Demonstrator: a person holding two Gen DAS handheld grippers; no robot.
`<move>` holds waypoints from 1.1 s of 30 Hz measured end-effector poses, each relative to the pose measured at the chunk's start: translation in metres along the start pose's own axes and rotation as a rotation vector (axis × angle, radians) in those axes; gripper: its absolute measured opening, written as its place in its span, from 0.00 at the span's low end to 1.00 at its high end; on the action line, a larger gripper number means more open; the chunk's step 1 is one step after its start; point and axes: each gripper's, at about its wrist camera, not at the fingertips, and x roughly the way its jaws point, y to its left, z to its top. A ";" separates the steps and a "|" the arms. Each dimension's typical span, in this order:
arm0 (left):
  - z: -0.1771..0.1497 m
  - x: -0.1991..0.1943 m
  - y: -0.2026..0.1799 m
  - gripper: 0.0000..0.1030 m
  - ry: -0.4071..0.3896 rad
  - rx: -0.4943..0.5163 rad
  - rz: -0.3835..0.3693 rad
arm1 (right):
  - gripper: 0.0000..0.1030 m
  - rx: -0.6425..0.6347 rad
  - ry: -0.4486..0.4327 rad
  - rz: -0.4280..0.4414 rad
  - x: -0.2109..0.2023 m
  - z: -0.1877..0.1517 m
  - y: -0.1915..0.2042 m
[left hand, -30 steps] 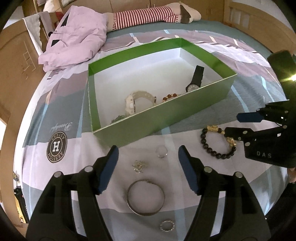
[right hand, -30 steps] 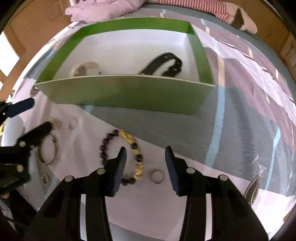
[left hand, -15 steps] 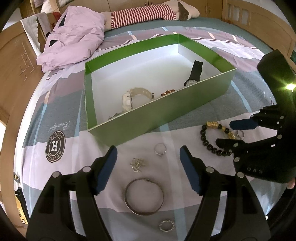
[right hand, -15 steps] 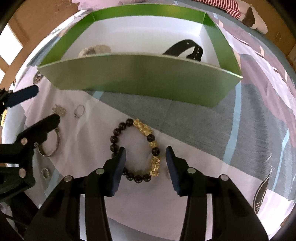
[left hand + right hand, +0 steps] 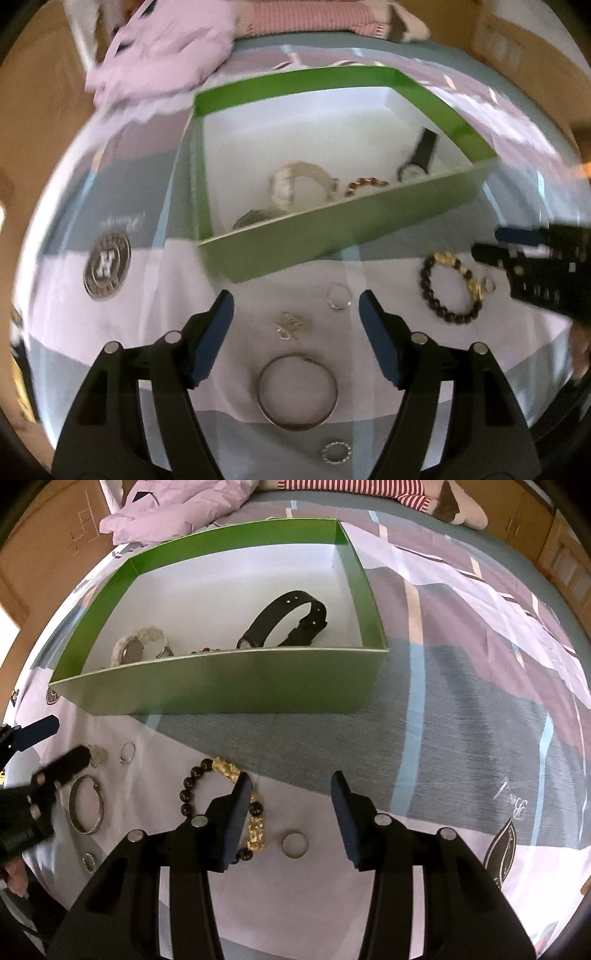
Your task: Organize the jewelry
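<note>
The left view is motion-blurred. The box (image 5: 221, 679) front wall hides part of its contents: one black watch (image 5: 284, 622), one white watch (image 5: 138, 648), a red bead string (image 5: 365, 182) and a greyish piece (image 5: 251, 219) too smeared to name. On the bed (image 5: 461, 720) lie six loose pieces: bead bracelet (image 5: 450, 286), bangle (image 5: 297, 391), charm (image 5: 290, 325) and three rings (image 5: 294, 844). Left tongs (image 5: 295, 339) are spread over the charm; right tongs (image 5: 290, 816), also spread and empty, cover part of the bracelet.

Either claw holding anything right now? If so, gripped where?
Nothing held. Left claw and right claw are both open and empty; the beaded bracelet lies on the bedspread.
</note>
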 end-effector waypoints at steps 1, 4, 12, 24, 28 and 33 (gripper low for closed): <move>0.001 0.002 0.005 0.69 0.010 -0.028 -0.013 | 0.44 -0.004 0.005 0.000 0.002 0.000 0.001; 0.003 0.008 0.020 0.69 0.044 -0.107 -0.050 | 0.44 -0.016 0.016 0.004 0.002 -0.002 0.004; 0.001 0.029 0.024 0.69 0.136 -0.150 -0.109 | 0.44 -0.014 0.049 0.035 0.007 -0.011 0.010; -0.001 0.048 0.017 0.69 0.189 -0.137 -0.073 | 0.48 -0.051 0.070 0.073 0.018 -0.015 0.029; 0.000 0.053 0.010 0.69 0.191 -0.129 -0.065 | 0.34 -0.088 0.058 0.038 0.020 -0.016 0.038; 0.002 0.058 0.001 0.53 0.188 -0.103 -0.019 | 0.14 -0.102 0.066 0.038 0.020 -0.016 0.040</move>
